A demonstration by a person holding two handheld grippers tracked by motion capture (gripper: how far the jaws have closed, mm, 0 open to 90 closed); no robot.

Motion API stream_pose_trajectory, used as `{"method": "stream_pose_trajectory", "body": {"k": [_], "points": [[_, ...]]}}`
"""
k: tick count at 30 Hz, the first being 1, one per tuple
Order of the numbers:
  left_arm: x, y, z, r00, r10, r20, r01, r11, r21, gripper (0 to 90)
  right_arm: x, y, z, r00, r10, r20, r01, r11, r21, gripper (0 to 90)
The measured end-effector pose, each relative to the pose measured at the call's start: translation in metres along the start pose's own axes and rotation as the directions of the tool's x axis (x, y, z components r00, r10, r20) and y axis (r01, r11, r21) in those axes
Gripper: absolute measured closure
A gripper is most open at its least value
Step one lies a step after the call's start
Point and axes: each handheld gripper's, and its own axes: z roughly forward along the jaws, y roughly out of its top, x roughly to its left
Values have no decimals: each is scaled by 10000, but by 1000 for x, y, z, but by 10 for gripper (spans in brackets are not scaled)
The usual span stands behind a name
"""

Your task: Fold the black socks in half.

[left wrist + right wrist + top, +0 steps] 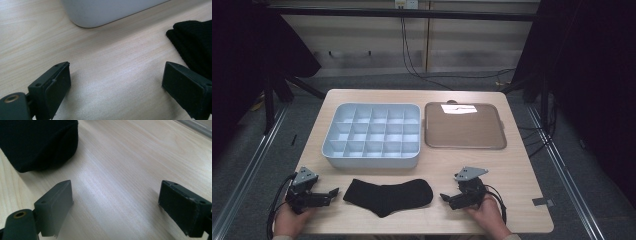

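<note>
Between my two grippers lies the flat black knitted sock, untouched; left gripper and right gripper both gape wide, everything remains ahead.

Light fell from overhead and stayed on the wooden table, while the surroundings sat in near blackness. A white glare patch burned on the brown tray at its far edge. The high view was soft and low in detail. In the left gripper view the black sock kept its knit texture, but the near jaws blurred. The right gripper view carried a pale sheen across the wood, with soft shadows beneath the jaws.
</note>
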Motion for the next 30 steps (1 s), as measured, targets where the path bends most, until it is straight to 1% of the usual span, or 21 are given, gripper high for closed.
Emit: {"method": "stream_pose_trajectory", "body": {"k": [5,7,13,14,15,19,21,22,24,26,27,28,29,30], "points": [[0,0,0,10000,24,8,-24,10000,9,80,0,0,0,10000,52,9,-52,10000,32,117],[0,0,0,9999,129,13,-129,9999,64,67,0,0,0,10000,33,13,-33,10000,22,117],[0,1,1,9998,131,136,-132,9999,103,39,1,0,0,10000,32,16,-32,10000,21,117],[0,1,1,9997,177,168,-179,9997,148,39,1,0,0,10000,33,17,-33,10000,20,117],[-1,1,2,9993,344,169,-349,9990,294,0,1,0,0,10000,44,25,-44,10000,17,118],[-1,1,2,9995,289,100,-292,9991,303,0,1,0,0,10000,23,48,-23,10000,-13,128],[-1,1,2,9997,217,72,-218,9994,271,0,2,0,-1,10000,52,60,-51,10000,-21,133],[-2,2,3,9999,103,81,-105,9996,246,0,2,0,-1,10000,21,78,-21,10000,-57,139],[-2,4,3,10000,77,-15,-76,9992,391,0,3,-1,-2,10000,-19,40,19,10000,-61,157],[-3,6,4,10000,33,3,-33,9983,588,0,4,0,-3,10000,5,13,-5,10000,20,191],[-4,8,3,9999,125,22,-127,9970,769,0,4,0,-4,10000,-56,5,56,10000,48,210],[-6,9,3,10000,75,31,-78,9963,859,5,6,1,-4,10000,-60,-39,60,9999,90,228],[-6,9,3,10000,75,31,-78,9963,859,18,6,1,-4,10000,-60,-39,60,9999,90,228],[-8,12,2,9997,245,86,-253,9941,1053,51,8,2,-5,9994,-319,-139,320,9995,63,286]]}}
